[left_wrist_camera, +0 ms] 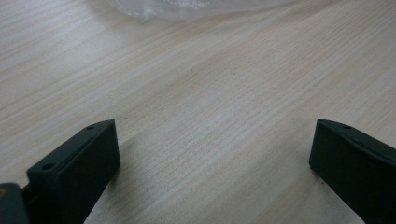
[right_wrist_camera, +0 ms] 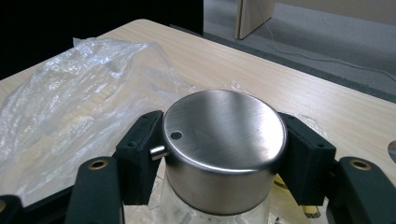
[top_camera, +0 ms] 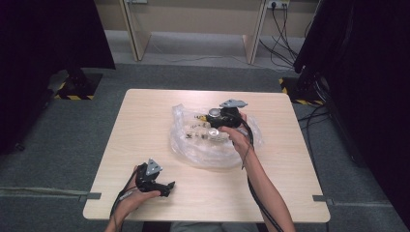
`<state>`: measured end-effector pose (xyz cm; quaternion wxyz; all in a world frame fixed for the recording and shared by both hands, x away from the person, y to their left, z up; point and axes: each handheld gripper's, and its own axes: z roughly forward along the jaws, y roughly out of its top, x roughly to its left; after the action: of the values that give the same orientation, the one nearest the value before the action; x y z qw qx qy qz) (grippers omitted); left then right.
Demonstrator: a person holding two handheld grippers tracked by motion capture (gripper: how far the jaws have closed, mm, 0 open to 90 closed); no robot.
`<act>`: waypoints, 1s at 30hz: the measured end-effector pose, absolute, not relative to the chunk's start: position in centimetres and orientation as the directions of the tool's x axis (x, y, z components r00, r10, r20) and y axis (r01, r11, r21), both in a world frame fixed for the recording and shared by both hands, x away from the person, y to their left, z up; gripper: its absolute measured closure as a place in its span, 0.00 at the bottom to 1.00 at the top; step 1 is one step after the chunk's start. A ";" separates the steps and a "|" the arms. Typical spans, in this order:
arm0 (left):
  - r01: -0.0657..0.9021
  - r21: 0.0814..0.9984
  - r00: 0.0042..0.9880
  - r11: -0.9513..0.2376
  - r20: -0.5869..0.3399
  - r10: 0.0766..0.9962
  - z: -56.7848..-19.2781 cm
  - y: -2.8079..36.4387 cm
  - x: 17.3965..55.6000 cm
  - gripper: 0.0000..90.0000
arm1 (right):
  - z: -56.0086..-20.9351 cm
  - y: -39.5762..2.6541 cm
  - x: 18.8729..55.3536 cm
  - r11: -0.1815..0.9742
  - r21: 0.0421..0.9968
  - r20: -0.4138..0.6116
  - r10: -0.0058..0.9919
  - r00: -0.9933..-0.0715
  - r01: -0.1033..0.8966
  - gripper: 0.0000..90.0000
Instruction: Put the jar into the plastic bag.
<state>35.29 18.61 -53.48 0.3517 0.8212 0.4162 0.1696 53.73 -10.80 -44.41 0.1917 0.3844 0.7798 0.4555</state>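
A glass jar with a brushed steel lid (right_wrist_camera: 224, 140) sits between the black jaws of my right gripper (right_wrist_camera: 223, 154), which is shut on the lid's sides. The lid has a small hole near its edge. In the high view this gripper (top_camera: 214, 117) hangs over a crumpled clear plastic bag (top_camera: 193, 150) in the middle of the table, with the lid (top_camera: 214, 113) just showing. The bag (right_wrist_camera: 70, 107) spreads to the left of the jar in the right gripper view. My left gripper (top_camera: 167, 186) rests low near the table's front left, open (left_wrist_camera: 210, 158) with bare wood between its jaws.
The light wooden table (top_camera: 145, 116) has grey carpet around it. Small shiny items (top_camera: 215, 134) lie inside the bag. Black curtains stand at both sides, and cables (top_camera: 285, 34) run along the floor at the back right. The bag's edge (left_wrist_camera: 187, 7) lies ahead of the left gripper.
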 end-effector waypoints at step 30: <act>0.564 0.719 0.596 -0.406 -0.014 0.803 -53.5 18.6 35.3 0.01 | -47.0 -10.3 53.5 0.340 0.839 0.012 0.769 -0.639 0.425 0.41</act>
<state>35.29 18.61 -53.49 0.3517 0.8211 0.4162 0.1699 53.51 -10.35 -47.01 0.1981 0.3759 0.7941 0.4345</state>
